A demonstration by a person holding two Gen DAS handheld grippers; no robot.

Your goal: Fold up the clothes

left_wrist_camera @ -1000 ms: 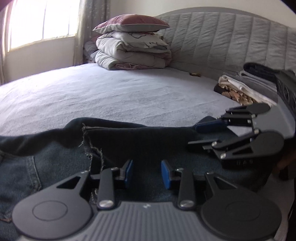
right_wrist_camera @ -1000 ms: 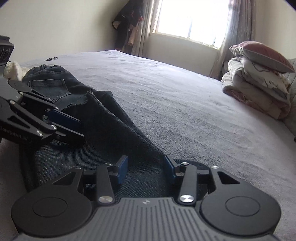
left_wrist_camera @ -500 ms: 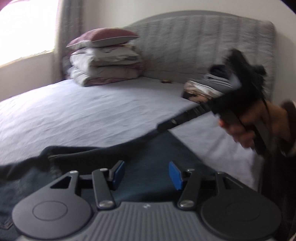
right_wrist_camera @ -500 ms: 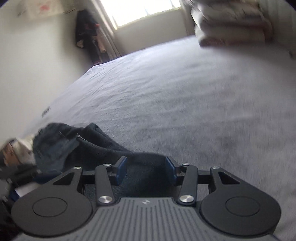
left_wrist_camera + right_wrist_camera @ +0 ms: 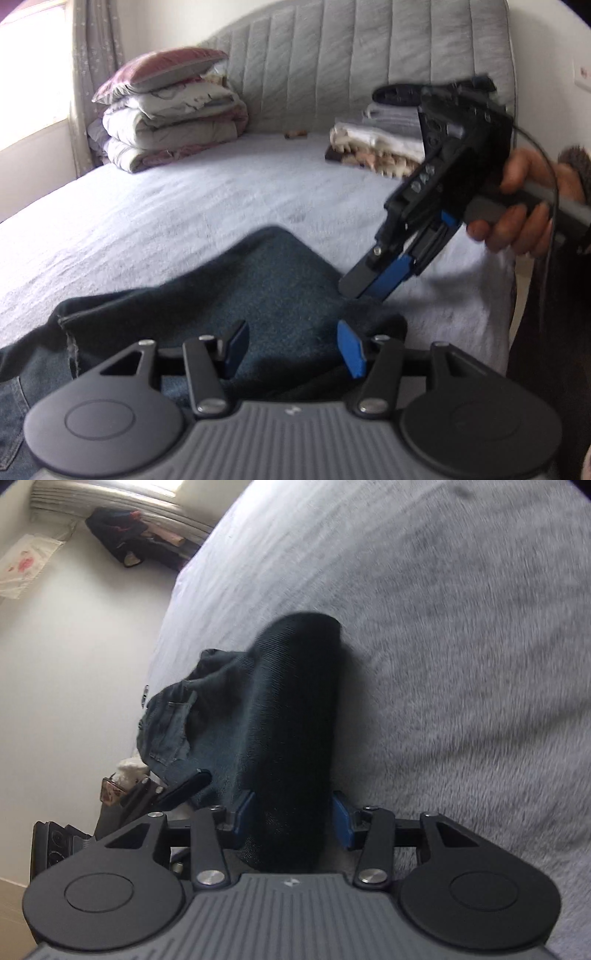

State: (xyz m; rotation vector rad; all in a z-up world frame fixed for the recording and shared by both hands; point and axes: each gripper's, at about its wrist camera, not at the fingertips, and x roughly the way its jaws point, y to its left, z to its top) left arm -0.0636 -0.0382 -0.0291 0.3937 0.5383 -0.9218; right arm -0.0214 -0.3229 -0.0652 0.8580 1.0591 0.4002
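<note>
Left wrist — left gripper (image 5: 291,345) jaws apart, gripping nothing, over dark jeans (image 5: 266,291) spread on bed (image 5: 184,206) | Right wrist — right gripper (image 5: 291,814) clamped on a rolled jeans fold (image 5: 295,720)

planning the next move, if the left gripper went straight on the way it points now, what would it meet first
Most likely the dark jeans lying just ahead of the left gripper, then the grey bed cover; depth is hard to judge.

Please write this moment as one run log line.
task: fold clothes | left gripper: open over jeans | right gripper: shut on jeans fold, rolled sideways | bed: folded pile behind
</note>
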